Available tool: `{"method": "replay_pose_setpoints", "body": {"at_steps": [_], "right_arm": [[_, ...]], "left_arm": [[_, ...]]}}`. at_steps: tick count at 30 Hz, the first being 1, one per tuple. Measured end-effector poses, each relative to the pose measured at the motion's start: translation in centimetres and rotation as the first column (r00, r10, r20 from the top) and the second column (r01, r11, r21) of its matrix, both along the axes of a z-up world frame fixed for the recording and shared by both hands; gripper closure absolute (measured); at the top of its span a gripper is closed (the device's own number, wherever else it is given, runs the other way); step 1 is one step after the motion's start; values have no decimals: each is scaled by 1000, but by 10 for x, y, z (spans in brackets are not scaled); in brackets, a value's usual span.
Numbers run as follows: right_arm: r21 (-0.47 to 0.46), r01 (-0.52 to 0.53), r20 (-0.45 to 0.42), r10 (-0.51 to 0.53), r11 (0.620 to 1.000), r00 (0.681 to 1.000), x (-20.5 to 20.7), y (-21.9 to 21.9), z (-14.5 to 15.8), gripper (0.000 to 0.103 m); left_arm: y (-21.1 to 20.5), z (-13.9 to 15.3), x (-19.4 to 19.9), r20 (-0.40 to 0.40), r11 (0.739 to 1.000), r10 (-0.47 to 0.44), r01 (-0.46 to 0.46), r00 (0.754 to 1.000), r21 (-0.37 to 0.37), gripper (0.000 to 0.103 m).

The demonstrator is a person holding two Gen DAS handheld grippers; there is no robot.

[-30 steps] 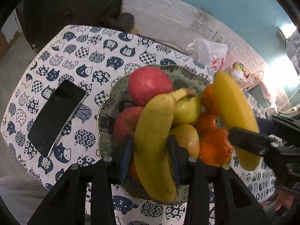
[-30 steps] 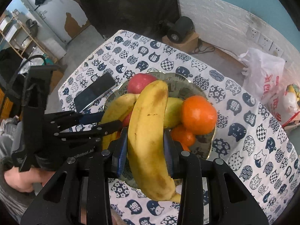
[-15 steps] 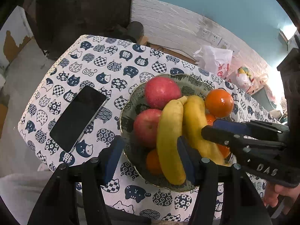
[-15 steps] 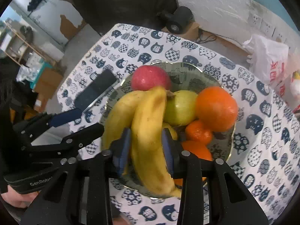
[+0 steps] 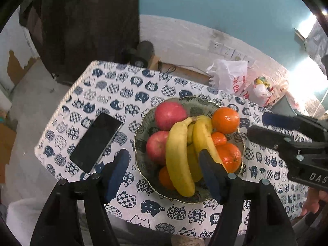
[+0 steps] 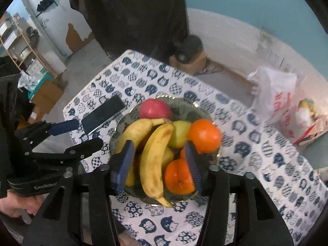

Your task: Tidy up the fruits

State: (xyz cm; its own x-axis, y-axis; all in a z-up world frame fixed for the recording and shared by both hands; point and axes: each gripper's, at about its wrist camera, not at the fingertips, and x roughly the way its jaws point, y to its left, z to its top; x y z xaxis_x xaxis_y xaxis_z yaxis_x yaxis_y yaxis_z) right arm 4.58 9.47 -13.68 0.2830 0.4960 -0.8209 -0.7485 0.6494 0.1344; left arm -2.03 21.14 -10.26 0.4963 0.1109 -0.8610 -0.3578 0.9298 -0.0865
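Observation:
A patterned bowl (image 5: pixel 141 127) (image 6: pixel 184 102) on the cat-print cloth holds two red apples (image 5: pixel 170 114), oranges (image 5: pixel 225 120) (image 6: pixel 204 135), a green pear (image 6: pixel 180 131) and two bananas side by side (image 5: pixel 177 155) (image 6: pixel 155 155). My left gripper (image 5: pixel 164 172) hovers above the bowl's near side. Its jaws are opening and the pads touch nothing. My right gripper (image 6: pixel 157 164) hangs over the bowl too, jaws opening, clear of the banana below. Each gripper shows in the other's view, the right one (image 5: pixel 266 128) and the left one (image 6: pixel 82 136).
A black phone (image 5: pixel 95 141) (image 6: pixel 103 113) lies on the cloth left of the bowl. Beyond the table's far edge, a white plastic bag (image 5: pixel 229 75) sits on the floor by the wall. A hand (image 6: pixel 12 205) holds the left gripper.
Both grippers let go of their bananas, which now lie in the bowl. Both have opened and risen away from the fruit.

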Motion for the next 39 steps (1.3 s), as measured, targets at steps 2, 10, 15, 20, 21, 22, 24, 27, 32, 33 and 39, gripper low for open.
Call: {"method": "replay_pose_setpoints", "body": {"at_steps": [2,10,15,20,21,22,24,27,32,33,39], "right_arm": [[-1,10,38,-10,1000,999,-4,-7,11,39],[24,54,141,-57,998,988,-18,-35,46,28],[36,77,174,-82,996,981,-24,-55,58,25],[29,105,198,-109,994,974,-27,-74,63,24],[30,108,199,-112,994,974,-28,-77,64,24],[31,110,202,-114,993,973,-28,-80,65,24],[30,119,217,-123,992,968,-31,-86,66,24],[32,123,224,-127,992,966,-34,-93,67,24],[34,125,231,-130,992,964,-38,-101,70,24],[33,127,237,-131,991,963,-39,-101,70,24],[26,129,240,-132,991,962,-38,-103,68,24]], "left_arm": [[-5,9,-4,12,1000,-6,5,1000,18,23],[-23,40,-16,68,999,-26,24,997,31,16],[-41,56,-20,91,996,-65,59,994,73,11],[-56,67,-22,99,992,-100,92,990,89,9],[-60,69,-23,104,990,-108,98,989,97,9],[-64,72,-24,110,987,-121,109,986,116,7],[-69,76,-26,115,983,-132,115,985,144,3],[-75,79,-29,130,977,-148,124,981,172,3],[-82,83,-30,137,975,-169,146,976,166,3],[-84,84,-30,143,974,-177,152,974,168,3],[-93,87,-27,148,971,-198,173,969,166,2]]}}
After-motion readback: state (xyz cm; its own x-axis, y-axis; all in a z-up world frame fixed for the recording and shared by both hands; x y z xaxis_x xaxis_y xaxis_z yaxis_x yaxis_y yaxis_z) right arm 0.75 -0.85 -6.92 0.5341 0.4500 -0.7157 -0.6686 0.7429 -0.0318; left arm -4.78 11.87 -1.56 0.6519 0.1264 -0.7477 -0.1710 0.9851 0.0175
